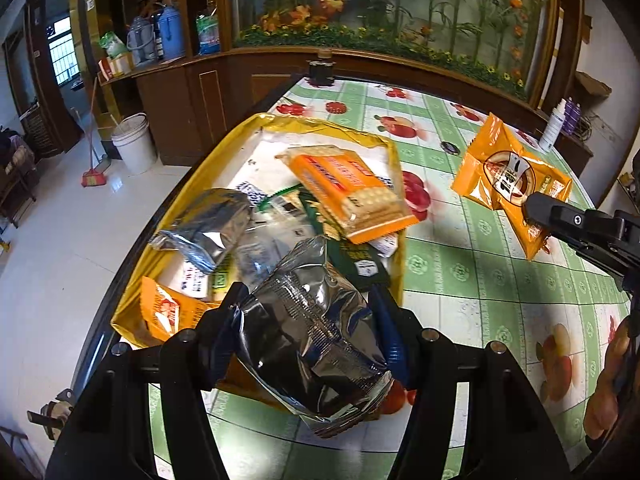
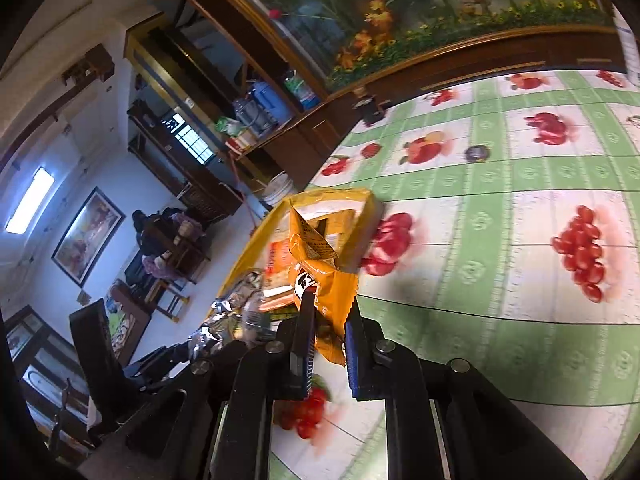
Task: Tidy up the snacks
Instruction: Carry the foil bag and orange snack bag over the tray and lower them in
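Note:
My left gripper (image 1: 308, 300) is shut on a crumpled silver foil snack bag (image 1: 316, 344), held over the near end of a yellow box (image 1: 320, 126) full of snacks. Inside the box lie an orange cracker pack (image 1: 352, 188), a second silver bag (image 1: 208, 224) and a small orange packet (image 1: 164, 312). To the right, my right gripper (image 1: 536, 210) is shut on an orange snack bag (image 1: 504, 172), hanging above the tablecloth. In the right wrist view that gripper (image 2: 330, 312) pinches the lower edge of the orange bag (image 2: 316, 264), with the yellow box (image 2: 340, 196) behind it.
The table carries a green checked fruit-print cloth (image 1: 480, 272). A dark jar (image 1: 320, 70) stands at its far edge, a white spray bottle (image 1: 554, 128) at far right. A small dark disc (image 1: 448, 147) lies on the cloth. A white bucket (image 1: 134, 142) and broom stand on the floor left.

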The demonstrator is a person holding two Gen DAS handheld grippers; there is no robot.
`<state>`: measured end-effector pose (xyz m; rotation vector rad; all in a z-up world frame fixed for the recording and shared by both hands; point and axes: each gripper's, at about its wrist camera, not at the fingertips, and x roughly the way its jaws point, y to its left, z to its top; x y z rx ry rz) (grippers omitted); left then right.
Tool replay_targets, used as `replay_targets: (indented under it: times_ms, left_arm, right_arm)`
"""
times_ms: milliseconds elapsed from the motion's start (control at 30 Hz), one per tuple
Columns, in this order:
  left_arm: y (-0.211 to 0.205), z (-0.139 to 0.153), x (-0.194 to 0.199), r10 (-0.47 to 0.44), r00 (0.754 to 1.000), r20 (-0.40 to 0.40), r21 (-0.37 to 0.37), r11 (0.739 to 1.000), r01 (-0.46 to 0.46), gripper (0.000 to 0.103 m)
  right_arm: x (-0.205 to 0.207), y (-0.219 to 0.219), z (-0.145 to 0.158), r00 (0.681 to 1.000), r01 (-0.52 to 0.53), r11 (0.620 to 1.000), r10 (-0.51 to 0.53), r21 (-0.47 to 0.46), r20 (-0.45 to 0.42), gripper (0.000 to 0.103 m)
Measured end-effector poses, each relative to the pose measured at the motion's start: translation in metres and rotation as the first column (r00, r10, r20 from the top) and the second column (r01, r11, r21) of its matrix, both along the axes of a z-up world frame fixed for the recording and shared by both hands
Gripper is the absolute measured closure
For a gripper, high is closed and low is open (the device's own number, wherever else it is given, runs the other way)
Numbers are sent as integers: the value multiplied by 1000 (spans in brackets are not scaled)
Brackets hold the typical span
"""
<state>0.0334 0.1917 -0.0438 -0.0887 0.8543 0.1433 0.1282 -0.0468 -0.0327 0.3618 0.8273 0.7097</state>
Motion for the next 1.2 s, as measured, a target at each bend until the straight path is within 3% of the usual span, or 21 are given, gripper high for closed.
replay_targets:
  times_ms: [500,1200]
  left_arm:
    - [34,-1,15,79,997,9,36,996,-80,42]
    - [37,-6,54,104,995,4,95,990,-104,42]
  right_arm:
    - [20,73,13,994,-106,994,106,1,21,90]
    - [67,104,-7,994,-105,994,105,11,-19,89]
